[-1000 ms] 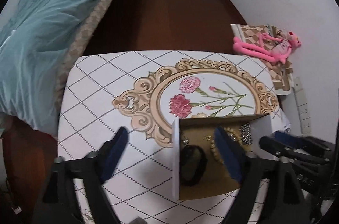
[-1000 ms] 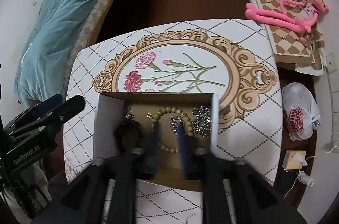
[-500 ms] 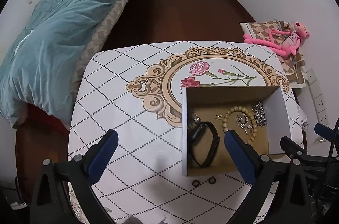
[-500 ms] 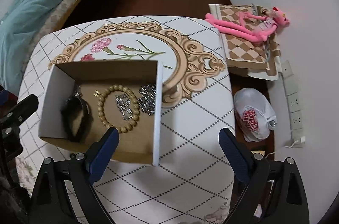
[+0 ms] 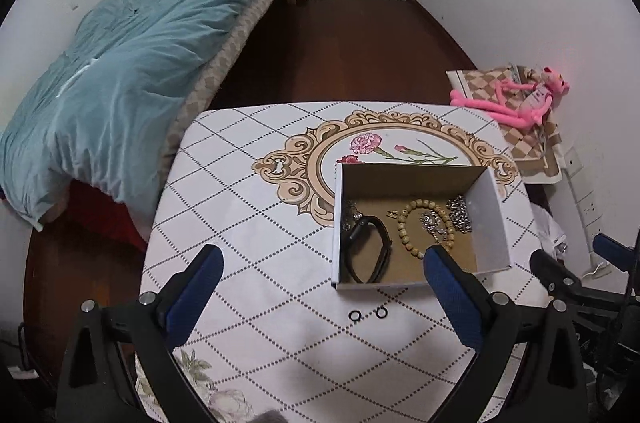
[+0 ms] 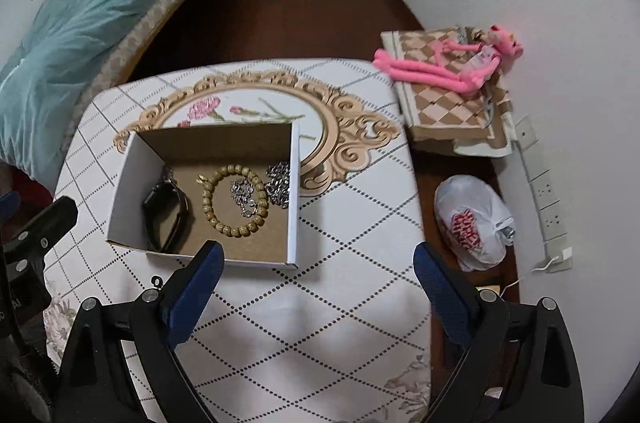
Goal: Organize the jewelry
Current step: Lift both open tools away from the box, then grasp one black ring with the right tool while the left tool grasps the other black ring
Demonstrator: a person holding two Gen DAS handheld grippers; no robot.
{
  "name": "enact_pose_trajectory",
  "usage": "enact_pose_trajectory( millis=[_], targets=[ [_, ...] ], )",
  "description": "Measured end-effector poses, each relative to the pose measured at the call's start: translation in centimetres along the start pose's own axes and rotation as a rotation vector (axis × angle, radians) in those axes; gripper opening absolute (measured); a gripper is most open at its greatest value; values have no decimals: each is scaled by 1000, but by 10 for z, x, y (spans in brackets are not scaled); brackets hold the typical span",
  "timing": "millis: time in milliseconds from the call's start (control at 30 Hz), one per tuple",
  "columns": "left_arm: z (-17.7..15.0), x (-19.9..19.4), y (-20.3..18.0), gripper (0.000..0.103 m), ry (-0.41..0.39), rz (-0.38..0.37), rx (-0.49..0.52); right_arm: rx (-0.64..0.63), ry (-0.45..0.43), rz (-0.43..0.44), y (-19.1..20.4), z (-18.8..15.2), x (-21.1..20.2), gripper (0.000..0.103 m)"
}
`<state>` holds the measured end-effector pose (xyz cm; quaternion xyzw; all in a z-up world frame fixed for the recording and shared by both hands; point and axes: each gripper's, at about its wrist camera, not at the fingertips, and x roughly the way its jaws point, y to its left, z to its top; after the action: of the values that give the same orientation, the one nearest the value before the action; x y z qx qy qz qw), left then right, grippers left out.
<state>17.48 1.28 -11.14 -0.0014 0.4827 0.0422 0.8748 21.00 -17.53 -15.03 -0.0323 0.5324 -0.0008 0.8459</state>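
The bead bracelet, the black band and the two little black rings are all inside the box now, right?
Not quite. The bead bracelet and the black band are inside the box, but the two little black rings lie on the tablecloth just outside its near wall. The left wrist view shows this.

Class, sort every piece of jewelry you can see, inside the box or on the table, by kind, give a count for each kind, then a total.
Black wristband: 1
Wooden bead bracelet: 1
Silver chain pieces: 2
Small black rings, on the table in front of the box: 2
Total: 6, leaving out a few bits in the box too small to identify.
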Motion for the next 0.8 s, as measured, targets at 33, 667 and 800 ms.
enact_pose_trajectory(
  millis=[33, 667, 800],
  targets=[
    [-2, -6, 0, 102, -9, -3, -2, 2, -15, -5, -1, -1, -6, 97],
    [-22, -97, 1, 102, -146, -40, -17, 49, -236, -3, -19, -29, -127, 98],
    [-27, -85, 4, 102, -112, -4, -31, 73, -203, 25, -22, -32, -118, 101]
  ],
)
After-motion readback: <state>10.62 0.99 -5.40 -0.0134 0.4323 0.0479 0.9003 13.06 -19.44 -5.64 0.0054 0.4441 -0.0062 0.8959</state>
